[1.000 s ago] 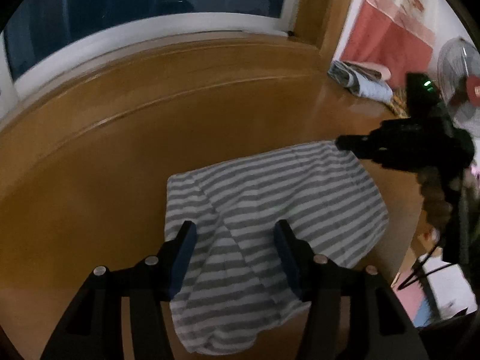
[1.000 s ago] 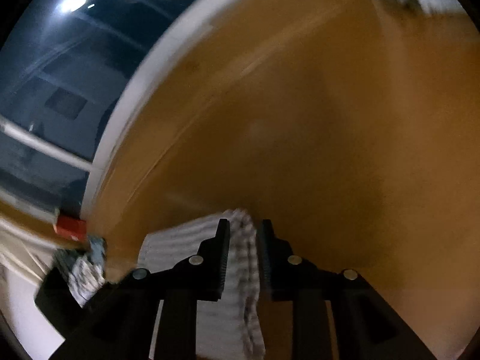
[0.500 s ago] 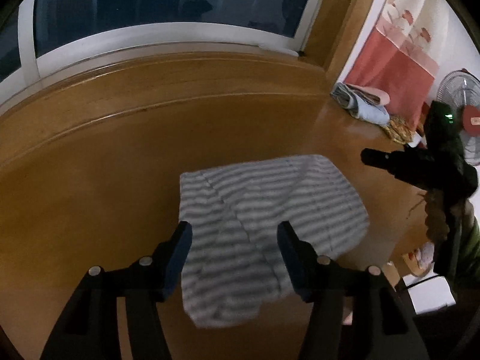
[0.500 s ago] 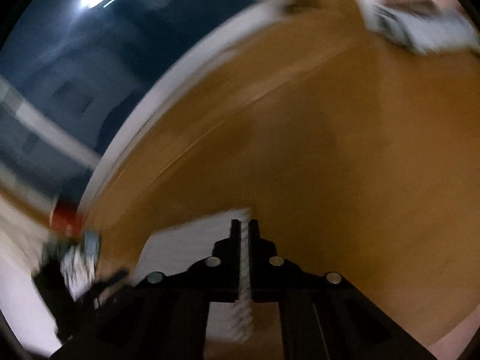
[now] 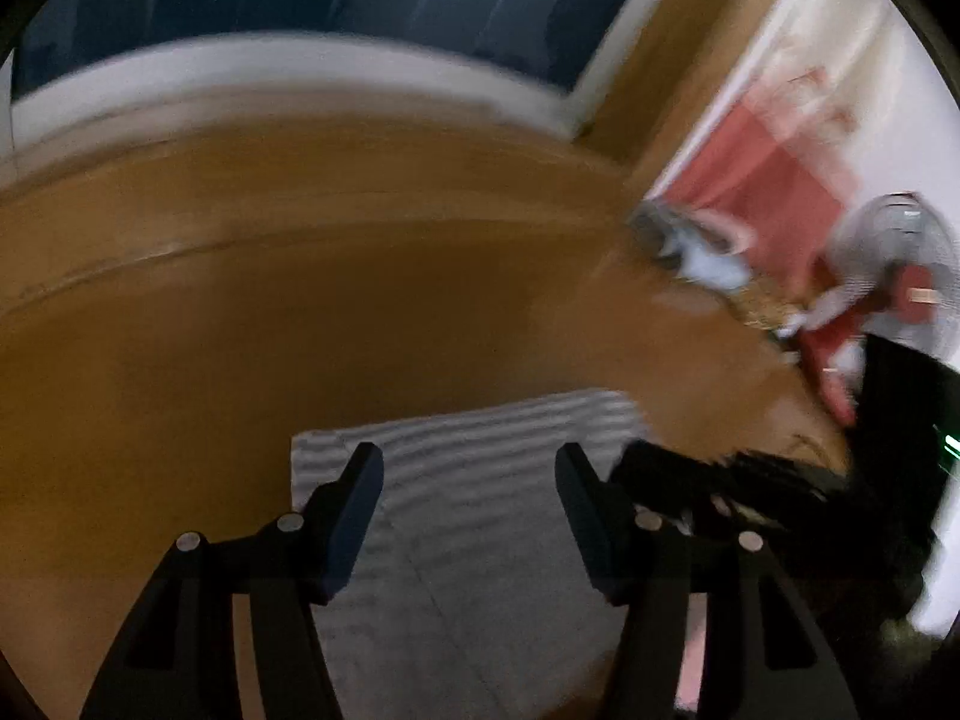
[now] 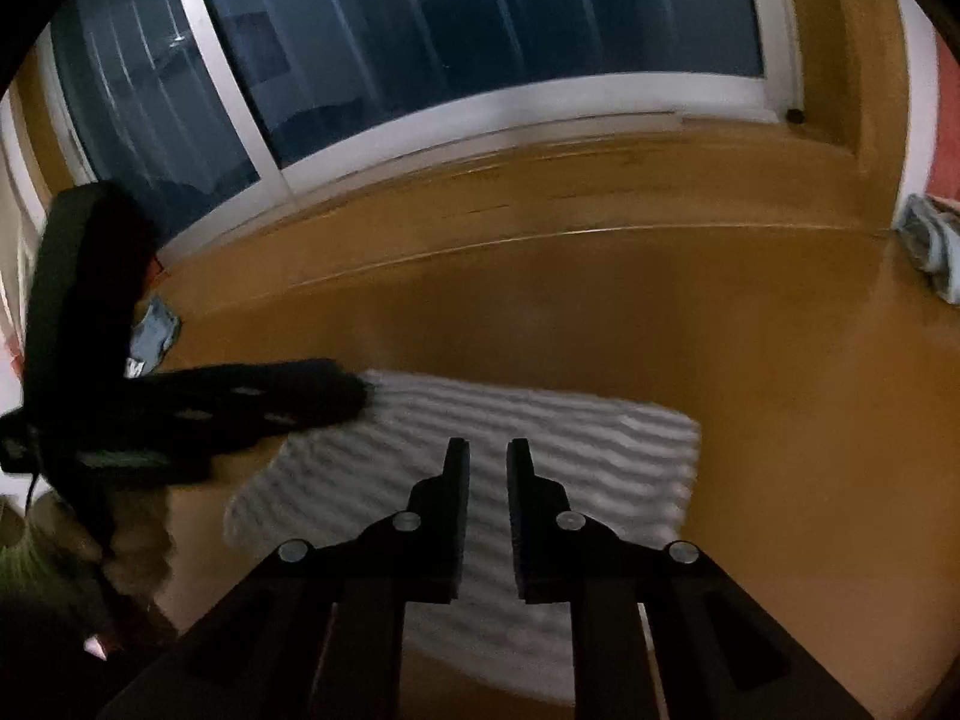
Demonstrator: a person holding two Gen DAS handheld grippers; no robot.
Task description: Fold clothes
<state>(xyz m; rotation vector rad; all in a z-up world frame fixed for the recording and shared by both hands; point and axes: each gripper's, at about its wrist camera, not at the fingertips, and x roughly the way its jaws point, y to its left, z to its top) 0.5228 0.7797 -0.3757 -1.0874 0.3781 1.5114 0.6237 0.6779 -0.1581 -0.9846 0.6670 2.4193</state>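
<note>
Bare wood floor (image 6: 600, 312) all around striped shirt (image 6: 540, 438); clothes pile (image 6: 930, 246) far right, window (image 6: 480, 30) behind.

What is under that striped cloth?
The striped cloth lies flat on a wooden floor, which shows all around it. Whatever might lie beneath the cloth itself is covered; no bulge shows.

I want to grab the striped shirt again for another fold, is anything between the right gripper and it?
Nothing visible is in the way. The striped shirt lies flat on the wooden surface directly beneath the right gripper, whose jaws are opening with nothing between them. The left gripper hovers over the shirt's far left corner, off to the side.
</note>
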